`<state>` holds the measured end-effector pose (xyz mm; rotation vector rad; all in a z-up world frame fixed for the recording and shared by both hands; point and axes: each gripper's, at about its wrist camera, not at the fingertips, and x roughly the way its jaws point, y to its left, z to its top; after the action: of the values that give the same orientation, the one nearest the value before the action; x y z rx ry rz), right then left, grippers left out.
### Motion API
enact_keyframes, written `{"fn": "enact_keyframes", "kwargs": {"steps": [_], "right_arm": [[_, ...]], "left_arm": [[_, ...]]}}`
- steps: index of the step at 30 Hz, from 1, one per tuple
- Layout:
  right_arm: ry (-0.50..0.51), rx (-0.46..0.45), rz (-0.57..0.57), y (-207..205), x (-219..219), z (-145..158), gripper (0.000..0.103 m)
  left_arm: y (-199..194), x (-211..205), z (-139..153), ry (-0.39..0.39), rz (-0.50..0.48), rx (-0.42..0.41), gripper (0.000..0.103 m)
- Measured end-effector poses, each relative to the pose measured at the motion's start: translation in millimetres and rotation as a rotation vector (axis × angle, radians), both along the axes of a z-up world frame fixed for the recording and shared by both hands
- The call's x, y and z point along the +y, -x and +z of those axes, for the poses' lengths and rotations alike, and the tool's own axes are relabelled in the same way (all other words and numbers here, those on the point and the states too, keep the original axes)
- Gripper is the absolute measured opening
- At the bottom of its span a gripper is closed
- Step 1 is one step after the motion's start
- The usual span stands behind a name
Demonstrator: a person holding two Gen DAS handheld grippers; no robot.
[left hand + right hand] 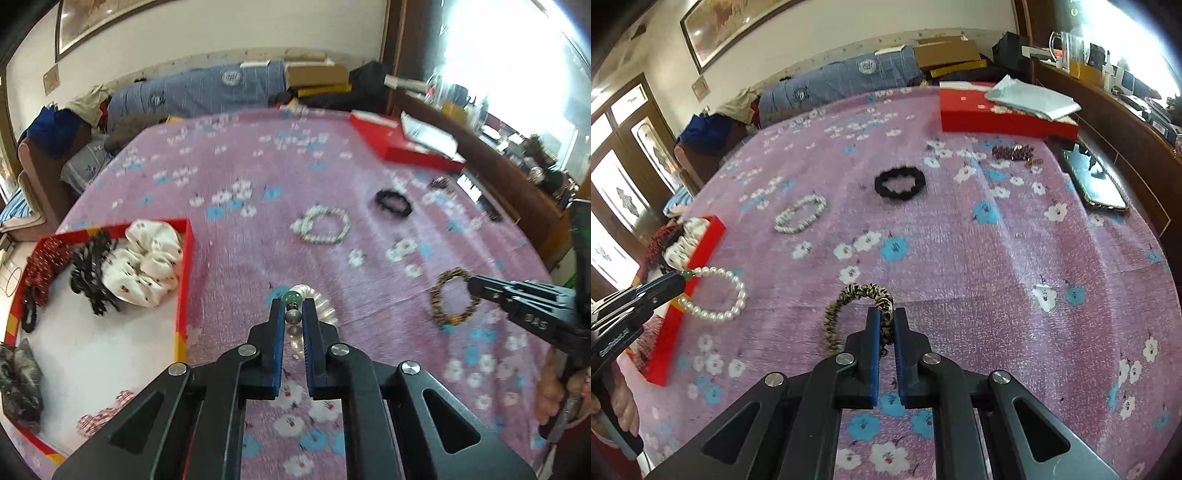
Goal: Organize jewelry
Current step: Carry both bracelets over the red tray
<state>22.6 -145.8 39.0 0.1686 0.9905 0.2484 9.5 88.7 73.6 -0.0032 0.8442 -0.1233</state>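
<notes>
Your left gripper (293, 308) sat at the lower centre of its own view, its blue-padded fingers (279, 347) drawn close together on the pearl bracelet (317, 299). You had it pinched at the green bead, with the rest of the loop curling away past the tips. In the right wrist view the same bracelet (716, 291) hung from your left gripper (677, 282) at the left edge of the frame, its loop lying against the near corner of the red tray (701, 240).

Your right gripper (886, 317) was likewise nearly closed, this time on the leopard-print scrunchie (857, 295), which arched up and to the left from between the fingers. From the left wrist view that scrunchie (454, 295) showed at the right, held at its upper right edge by your right gripper (474, 286), just above the pink floral bedspread (258, 155).

The red tray (186, 266) occupied the left of the left wrist view and already held a white scrunchie (147, 262), a black frilly one (92, 273) and a red patterned one (46, 266). On the bedspread, further up the frame, lay a second white bead bracelet (323, 225) and, to its right, a black scrunchie (393, 201). A red box (1004, 114) with folded paper on it sat at the upper right, and a phone (1095, 181) lay near the right edge.
</notes>
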Motion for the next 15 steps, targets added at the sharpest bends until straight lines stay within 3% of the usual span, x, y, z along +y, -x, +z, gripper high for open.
{"fn": "enact_keyframes", "kwargs": {"steps": [6, 15], "right_arm": [[-0.019, -0.046, -0.003, 15, 1, 24, 0.008], [-0.018, -0.109, 0.032, 40, 17, 59, 0.008]], "left_arm": [[23, 11, 34, 0.019, 0.004, -0.051, 0.009], [56, 72, 73, 0.062, 0.070, -0.090, 0.009]]}}
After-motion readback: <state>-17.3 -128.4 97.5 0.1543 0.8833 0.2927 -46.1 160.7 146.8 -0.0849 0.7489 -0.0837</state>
